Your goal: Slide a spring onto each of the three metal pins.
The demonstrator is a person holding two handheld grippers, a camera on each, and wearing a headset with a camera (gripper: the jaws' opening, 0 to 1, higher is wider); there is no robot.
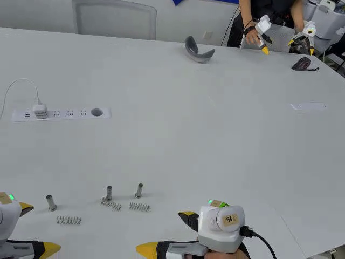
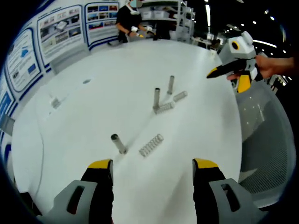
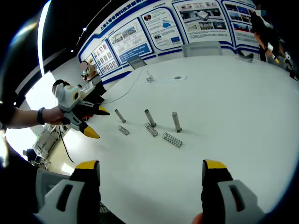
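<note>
Three short metal pins stand upright in a row near the table's front edge: the left pin (image 1: 51, 202), the middle pin (image 1: 109, 192) and the right pin (image 1: 139, 190). A loose spring lies flat on the table by each: one spring (image 1: 69, 220) beside the left pin, a second spring (image 1: 111, 204) against the middle pin's foot, a third spring (image 1: 139, 206) in front of the right pin. My left gripper (image 1: 38, 227) is open, left of the row, holding nothing. My right gripper (image 1: 166, 232) is open too, right of the row. The left gripper view has the nearest pin (image 2: 118, 143) and spring (image 2: 151, 145) just ahead.
A white power strip (image 1: 62, 114) with a plugged cable lies at mid-left. A grey curved object (image 1: 198, 49), a black object (image 1: 303, 65) and a white card (image 1: 307, 106) sit farther back. A person (image 1: 264, 27) works with grippers at the far side, and a chair (image 1: 114, 19) stands behind the table.
</note>
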